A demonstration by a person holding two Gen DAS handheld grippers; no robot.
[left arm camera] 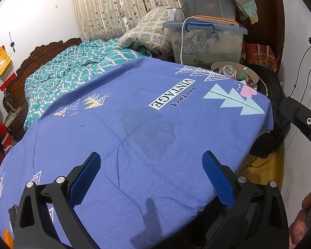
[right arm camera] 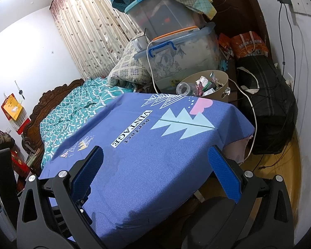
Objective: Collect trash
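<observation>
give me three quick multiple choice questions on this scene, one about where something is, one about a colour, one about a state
1. Where is the trash bin?
A. at the far corner of the blue cloth, in front of the storage boxes
B. on the floor by the door
C. on the teal quilt

2. What colour are the gripper pads?
A. red
B. blue
C. white

3. How are the two grippers?
A. both open and empty
B. both shut on wrappers
C. left shut on a bottle, right open

Answers:
1. A: the bin stands at the far end of the cloth, just before the boxes.
2. B: the pads show blue in both views.
3. A: the left gripper and the right gripper have their jaws spread wide with only cloth between them.
</observation>
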